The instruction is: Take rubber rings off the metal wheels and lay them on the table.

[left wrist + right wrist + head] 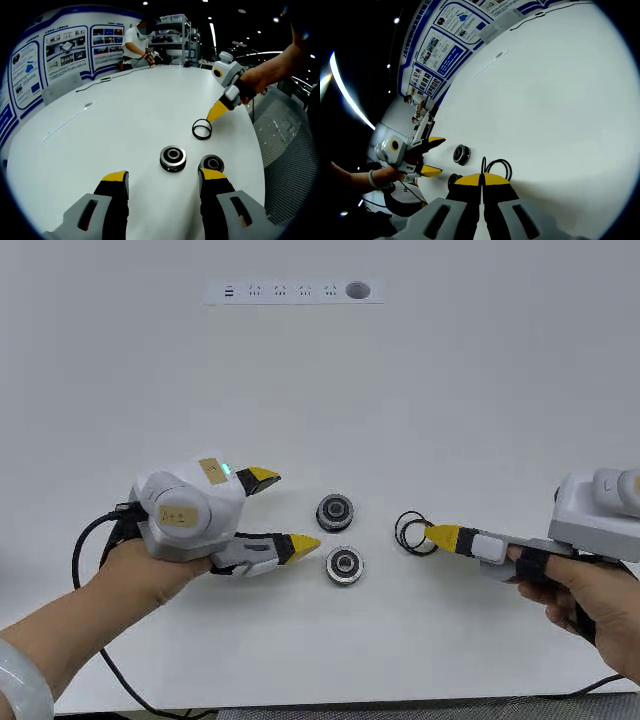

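Two metal wheels with dark rims lie flat mid-table, one farther (335, 511) (173, 157) (461, 154) and one nearer (344, 565) (212, 163) (453, 180). My left gripper (283, 510) (164, 176) (435, 156) hovers open just left of them, nothing between its yellow tips. To the right of the wheels lie thin black rubber rings (410, 532) (202, 129) (501, 166), two overlapping. My right gripper (438, 536) (216, 112) (481, 179) has its jaws pressed together at the rings' right edge, with one ring's thin edge sticking out of the seam.
A white power strip (294, 291) is set in the table far back. A black cable (85, 540) trails from the left gripper toward the front table edge (330, 702). A person (135, 42) stands at the table's far end.
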